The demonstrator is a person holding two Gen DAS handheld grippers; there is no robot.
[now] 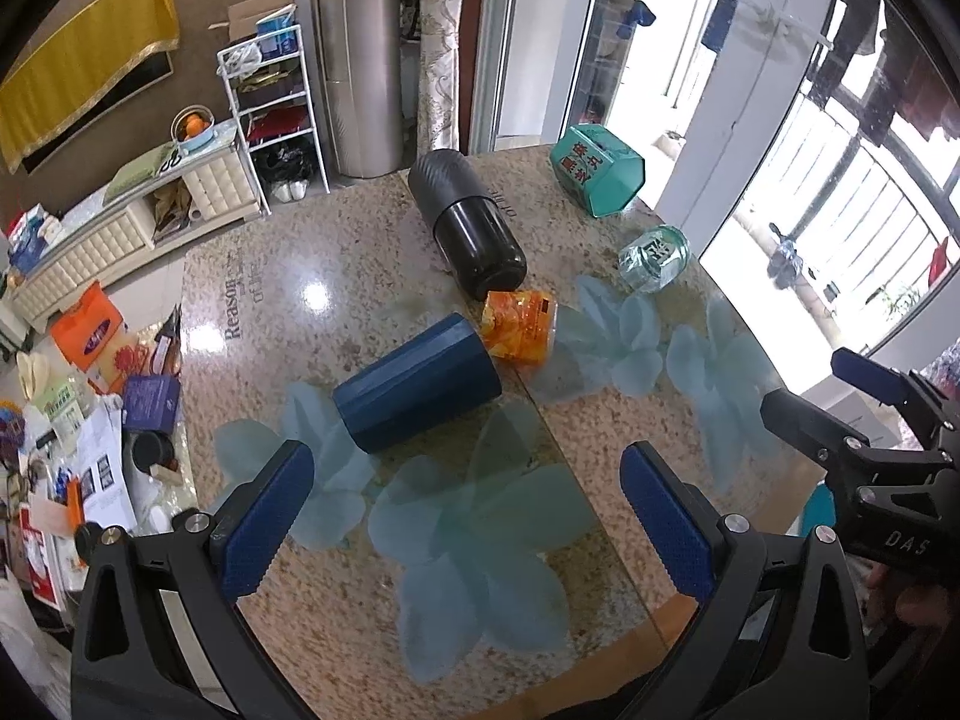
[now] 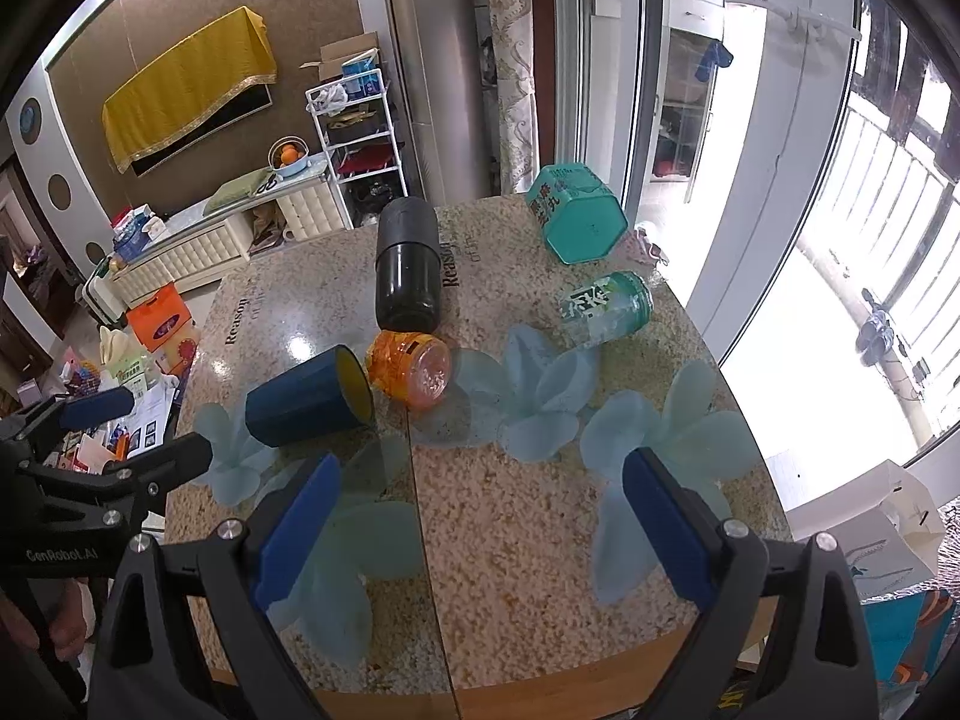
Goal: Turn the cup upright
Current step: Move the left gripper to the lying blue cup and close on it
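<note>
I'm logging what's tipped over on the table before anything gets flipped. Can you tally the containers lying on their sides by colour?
Dark blue cup: 1
Black flask: 1
Orange jar: 1
Clear glass jar: 1
Teal hexagonal tin: 1
Total: 5

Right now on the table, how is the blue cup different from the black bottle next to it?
The blue cup shows an open mouth with a yellow inside; the black bottle is closed, with a matte cap on a glossy body. The blue cup is shorter, the black bottle longer. The blue cup lies nearer both tools, the black bottle farther back. Both lie on their sides on the table.
</note>
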